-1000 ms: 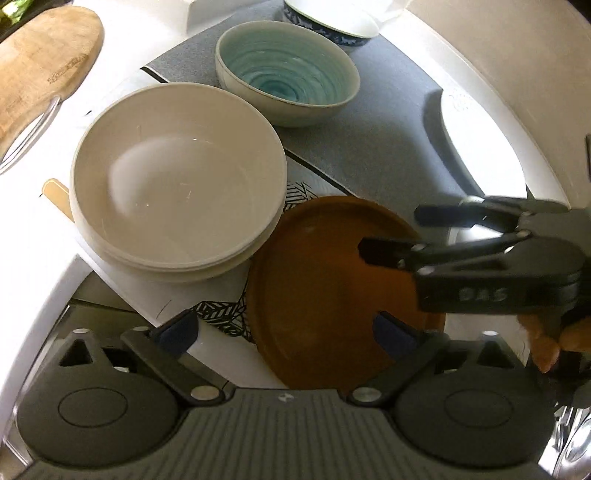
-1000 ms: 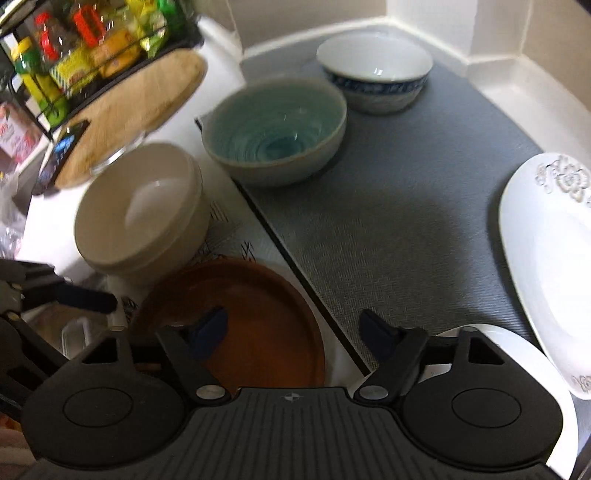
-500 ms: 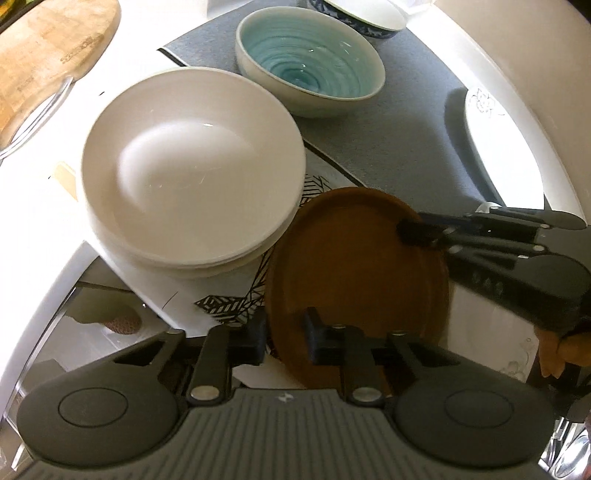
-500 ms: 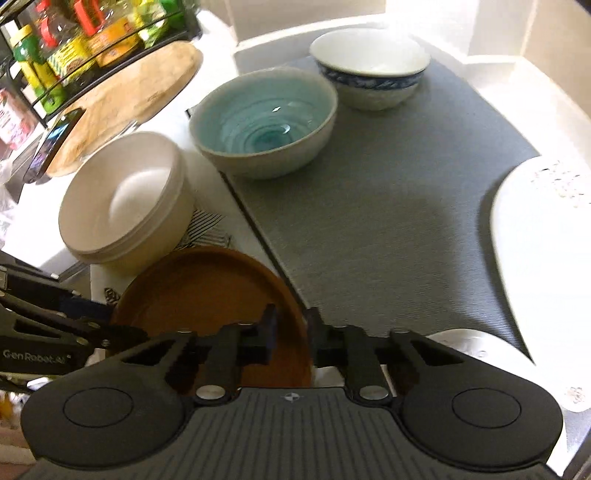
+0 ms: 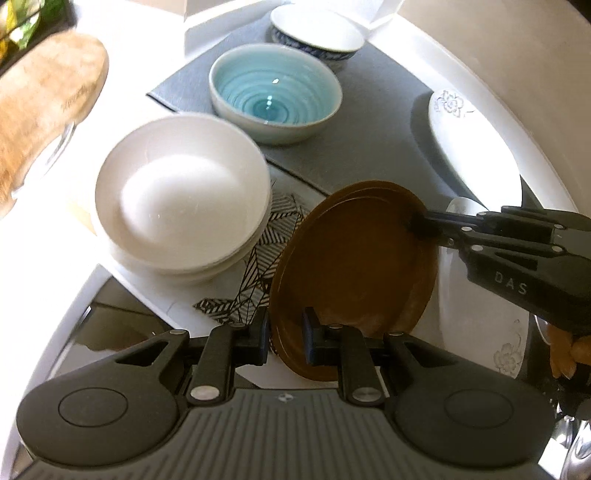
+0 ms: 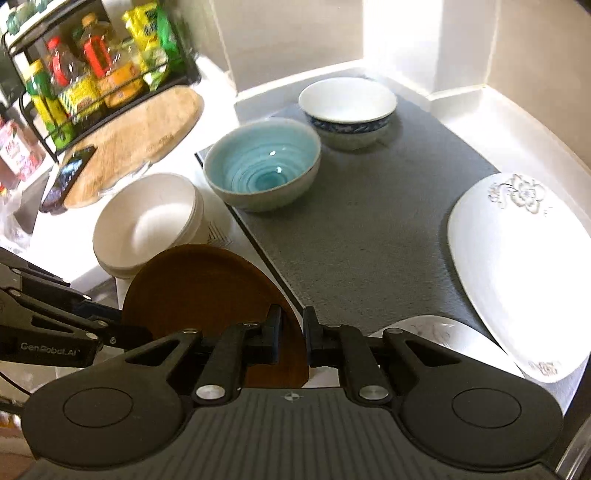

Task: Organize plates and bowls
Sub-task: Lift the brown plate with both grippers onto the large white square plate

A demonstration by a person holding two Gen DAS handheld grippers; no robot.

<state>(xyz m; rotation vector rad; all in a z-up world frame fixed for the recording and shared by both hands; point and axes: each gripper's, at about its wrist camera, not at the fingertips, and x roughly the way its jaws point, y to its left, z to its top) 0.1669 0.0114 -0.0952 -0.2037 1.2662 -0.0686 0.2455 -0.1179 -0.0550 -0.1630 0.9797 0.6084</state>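
Note:
A brown plate (image 5: 354, 266) is lifted and tilted above the counter. My left gripper (image 5: 285, 334) is shut on its near rim. My right gripper (image 6: 291, 332) is shut on its opposite rim and shows in the left wrist view (image 5: 419, 223). The plate also shows in the right wrist view (image 6: 199, 288). Stacked white bowls (image 5: 181, 206) stand left of the plate. A teal bowl (image 5: 275, 96) and a blue-rimmed white bowl (image 5: 314, 35) stand on a grey mat (image 6: 369, 221) behind.
A large white flowered plate (image 6: 524, 266) lies at the mat's right side and a smaller white plate (image 6: 436, 332) lies under my right gripper. A wooden board (image 6: 136, 136) and a rack of bottles (image 6: 92, 70) stand at the left. A patterned cloth (image 5: 273, 236) lies under the bowls.
Both grippers closed on the brown plate's rims and lifted it, tilting it up off the patterned cloth. Both views rose and pulled back.

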